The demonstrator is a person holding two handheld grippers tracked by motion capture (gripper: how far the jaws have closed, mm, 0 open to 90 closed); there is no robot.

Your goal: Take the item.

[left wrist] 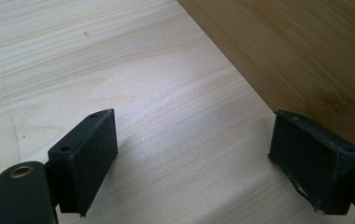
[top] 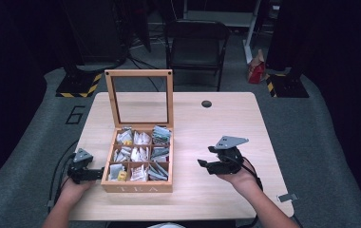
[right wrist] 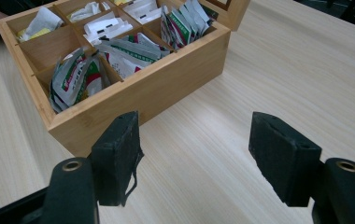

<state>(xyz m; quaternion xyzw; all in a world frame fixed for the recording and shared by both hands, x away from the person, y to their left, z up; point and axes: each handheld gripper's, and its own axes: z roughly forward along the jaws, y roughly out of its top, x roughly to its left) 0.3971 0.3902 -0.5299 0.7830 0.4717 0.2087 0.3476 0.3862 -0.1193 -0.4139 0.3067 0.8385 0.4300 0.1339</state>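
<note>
On the wooden table (top: 226,123), a bamboo tea box (top: 138,183) stands, lid (top: 139,97) upright, tea sachets (top: 140,154) filling its compartments. Left gripper (top: 97,175) at the box's left wall, jaws apart, possibly touching. Right gripper (top: 206,164) well right of the box, jaws wide, empty.
</note>
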